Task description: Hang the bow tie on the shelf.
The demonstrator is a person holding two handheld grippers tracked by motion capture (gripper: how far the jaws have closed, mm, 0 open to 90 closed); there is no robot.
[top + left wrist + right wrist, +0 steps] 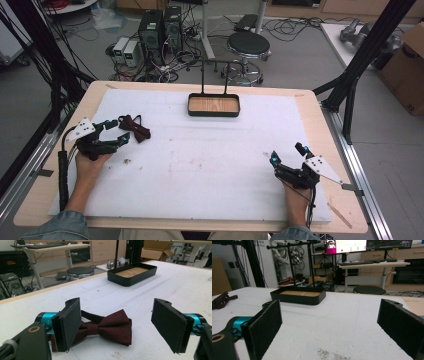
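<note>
A dark red bow tie (134, 127) lies on the white mat at the left. My left gripper (118, 131) is open right beside it. In the left gripper view the bow tie (110, 326) lies between the two spread jaws, closer to the left pad (68, 323), which covers one end of it. My right gripper (286, 152) stands open over bare mat near the front right, with nothing between its pads (265, 326). A black tray with a wooden floor (214, 105) sits at the back centre, under a black stand. The bow tie (222, 300) lies far left in the right gripper view.
The white mat (210, 155) covers most of the wooden table. Small dark specks lie on the mat (127, 161). Behind the table are a round stool (248, 46), computer towers (160, 27) and cables. A black frame post (360, 65) stands at the right.
</note>
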